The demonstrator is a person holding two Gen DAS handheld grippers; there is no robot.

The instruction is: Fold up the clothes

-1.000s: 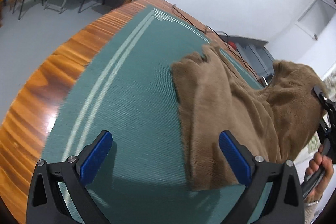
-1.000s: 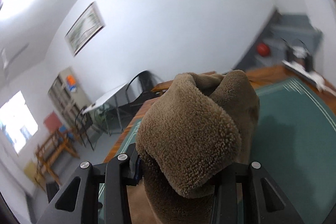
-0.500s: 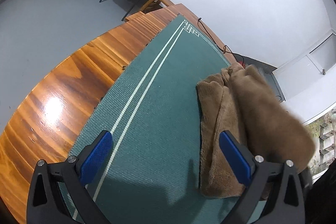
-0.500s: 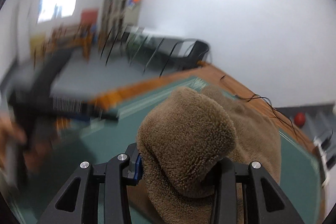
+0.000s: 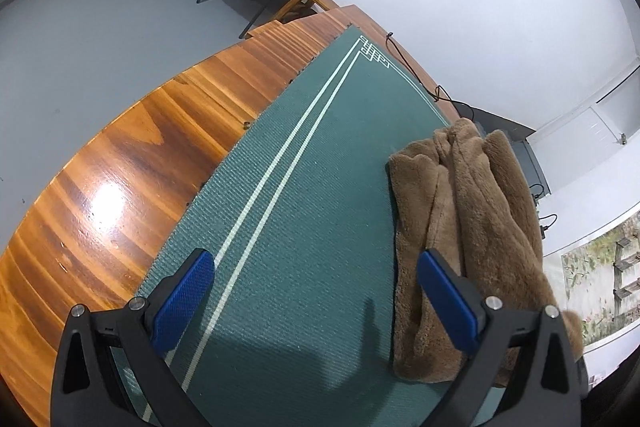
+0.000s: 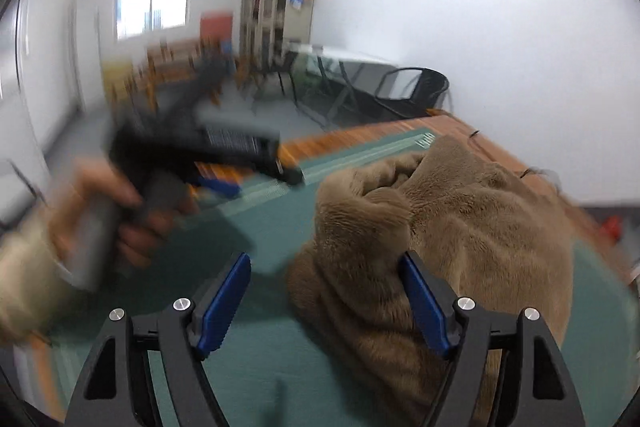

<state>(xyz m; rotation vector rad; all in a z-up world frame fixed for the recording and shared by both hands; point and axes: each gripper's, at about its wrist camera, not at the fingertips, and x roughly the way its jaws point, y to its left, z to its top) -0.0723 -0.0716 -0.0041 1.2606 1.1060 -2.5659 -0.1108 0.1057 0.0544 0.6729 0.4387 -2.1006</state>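
- My right claw [image 6: 324,301] is opening, its blue pads spread; a fold of the brown fleece garment [image 6: 460,227] bulges between them, against the right pad only.
- My left claw [image 5: 316,301] is spread wide over bare green mat [image 5: 304,187], empty.
- The garment lies bunched at right of frame on the mat, which covers the wooden tabletop [image 5: 120,179].
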